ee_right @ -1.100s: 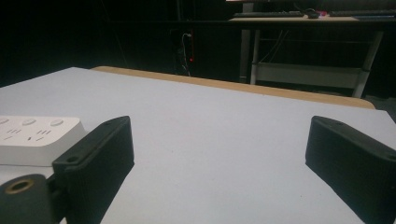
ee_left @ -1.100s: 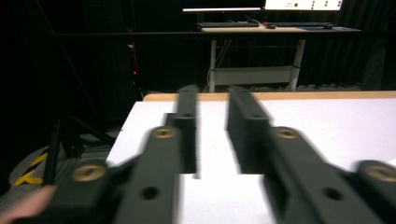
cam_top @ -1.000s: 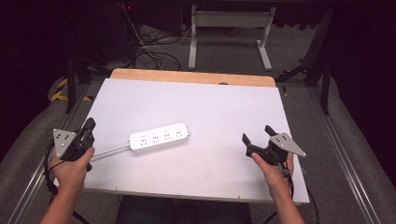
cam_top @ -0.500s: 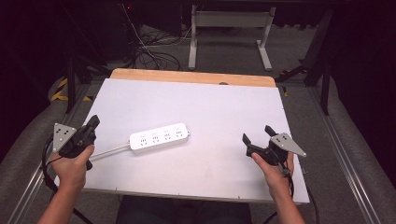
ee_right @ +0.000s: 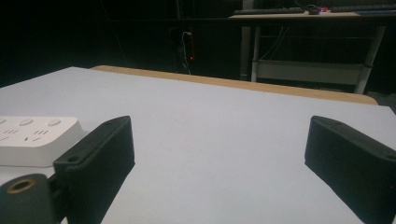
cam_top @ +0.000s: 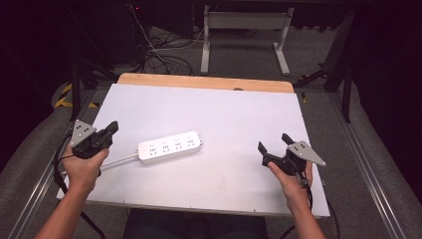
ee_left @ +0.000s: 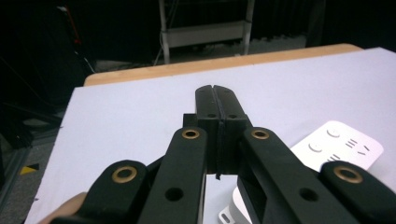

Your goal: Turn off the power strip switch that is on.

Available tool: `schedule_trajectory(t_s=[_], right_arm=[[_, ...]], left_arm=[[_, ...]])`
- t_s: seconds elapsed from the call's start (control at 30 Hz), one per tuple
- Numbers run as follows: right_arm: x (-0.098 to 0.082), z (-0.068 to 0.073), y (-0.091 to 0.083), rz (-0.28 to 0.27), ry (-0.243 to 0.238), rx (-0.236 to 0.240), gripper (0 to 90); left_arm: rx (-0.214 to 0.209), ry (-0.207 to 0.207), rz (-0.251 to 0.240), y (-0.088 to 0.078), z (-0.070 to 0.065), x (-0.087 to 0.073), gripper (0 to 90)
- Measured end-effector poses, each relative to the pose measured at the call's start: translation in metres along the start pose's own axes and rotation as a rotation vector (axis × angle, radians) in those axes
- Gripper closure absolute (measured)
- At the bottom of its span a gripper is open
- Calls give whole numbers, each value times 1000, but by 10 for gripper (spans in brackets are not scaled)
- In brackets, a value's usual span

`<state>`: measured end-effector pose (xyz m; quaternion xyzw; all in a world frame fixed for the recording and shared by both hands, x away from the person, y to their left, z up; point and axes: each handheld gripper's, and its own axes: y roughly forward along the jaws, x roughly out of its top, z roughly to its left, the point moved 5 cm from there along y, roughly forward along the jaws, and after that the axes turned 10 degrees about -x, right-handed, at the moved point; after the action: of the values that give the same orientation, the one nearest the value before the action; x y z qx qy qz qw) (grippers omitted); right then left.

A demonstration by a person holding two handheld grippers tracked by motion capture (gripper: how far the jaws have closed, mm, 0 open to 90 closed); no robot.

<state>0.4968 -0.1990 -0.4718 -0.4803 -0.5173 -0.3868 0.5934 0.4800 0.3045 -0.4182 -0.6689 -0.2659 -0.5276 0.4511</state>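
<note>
The power strip (cam_top: 169,146) lies flat, left of the tabletop's (cam_top: 224,109) middle, cord trailing toward the left edge. The left hand-held gripper (cam_top: 110,129), jaws pressed together and empty, hovers beside that cord. The right hand-held gripper (cam_top: 273,143) waits wide near the right edge, probably ready to steady the strip.

Wide open white desk (cam_top: 239,109) here: the one thing lying in the way is the white power strip (cam_top: 170,146), left of centre, its cable (cam_top: 119,160) trailing toward the near-left edge. Between the strip and the right hand-held gripper (cam_top: 272,143) it's bare surface. The whole far half, up to the wooden edge strip (cam_top: 199,81), is free too.
</note>
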Motion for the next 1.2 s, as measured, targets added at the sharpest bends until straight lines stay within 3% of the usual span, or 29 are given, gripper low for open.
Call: schedule_trajectory(t_s=[0.07, 0.23, 0.33, 0.47, 0.57, 0.6, 0.63, 0.7, 0.73, 0.87, 1.2], right_arm=[[0, 0, 0, 1, 3, 0, 89], [0, -1, 0, 3, 5, -3, 89], [0, -2, 1, 0, 3, -3, 89], [1, -2, 0, 0, 7, -6, 89], [1, -2, 0, 1, 7, -5, 90], [1, -2, 0, 1, 7, -5, 90], [1, -2, 0, 1, 7, -6, 90], [1, -2, 0, 0, 5, -5, 91], [1, -2, 1, -2, 5, -6, 90], [1, -2, 1, -3, 5, -5, 91], [2, -2, 1, -4, 5, -7, 91]], left_arm=[[-8, 8, 12, 2, -1, 1, 900], [-64, 61, 101, 20, -11, 6, 900], [-104, 90, 182, 33, -19, 4, 900], [-146, 96, 322, 54, -29, -5, 900], [-155, 115, 431, 68, -35, -13, 900], [-155, 115, 431, 68, -35, -13, 900], [-163, 114, 484, 76, -39, -18, 900], [-165, 118, 502, 79, -40, -20, 900], [-167, 124, 541, 85, -42, -23, 900], [-162, 110, 591, 91, -41, -28, 900], [-159, 97, 641, 99, -38, -35, 900]])
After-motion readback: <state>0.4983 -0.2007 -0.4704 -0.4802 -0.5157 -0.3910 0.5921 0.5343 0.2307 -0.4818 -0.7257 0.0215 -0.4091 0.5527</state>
